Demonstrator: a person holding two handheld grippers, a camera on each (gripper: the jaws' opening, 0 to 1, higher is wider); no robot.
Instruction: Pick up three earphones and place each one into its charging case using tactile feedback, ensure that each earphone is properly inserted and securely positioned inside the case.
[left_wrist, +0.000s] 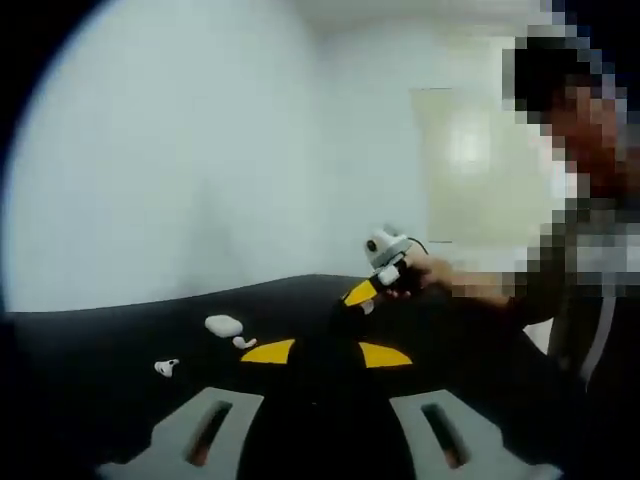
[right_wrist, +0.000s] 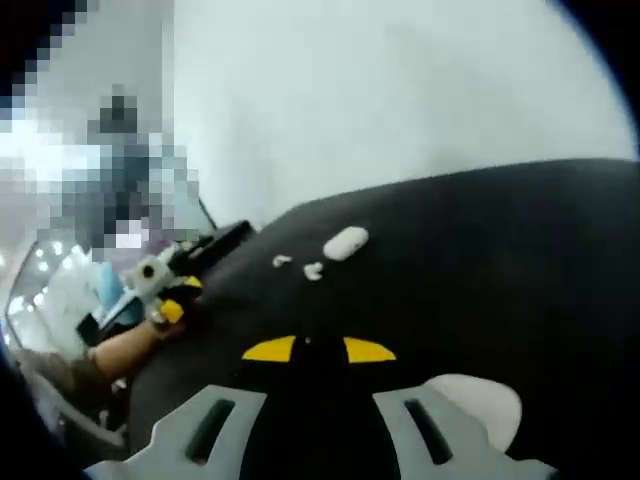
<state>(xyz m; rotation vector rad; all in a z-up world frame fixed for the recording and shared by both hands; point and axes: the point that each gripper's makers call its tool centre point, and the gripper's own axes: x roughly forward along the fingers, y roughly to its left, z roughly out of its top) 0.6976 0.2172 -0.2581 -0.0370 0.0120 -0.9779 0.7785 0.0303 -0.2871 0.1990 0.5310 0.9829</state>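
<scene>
On the black table lies a white charging case (left_wrist: 223, 324) with one white earphone (left_wrist: 244, 342) right beside it and a second earphone (left_wrist: 166, 367) further left. My left gripper (left_wrist: 327, 353) hovers over the table short of them, open, with nothing between its yellow-tipped fingers. In the right gripper view the same case (right_wrist: 346, 242) and two earphones (right_wrist: 313, 270) (right_wrist: 282, 261) lie ahead, far from my right gripper (right_wrist: 320, 350), which is open and holds nothing. Each gripper shows in the other's view: the right gripper (left_wrist: 385, 272) and the left gripper (right_wrist: 160, 292), each held in a hand.
A rounded white object (right_wrist: 480, 402) lies on the table (right_wrist: 520, 260) close by the right jaw. A person (left_wrist: 590, 300) stands at the table's side. A pale wall rises behind the table's far edge (left_wrist: 150, 300).
</scene>
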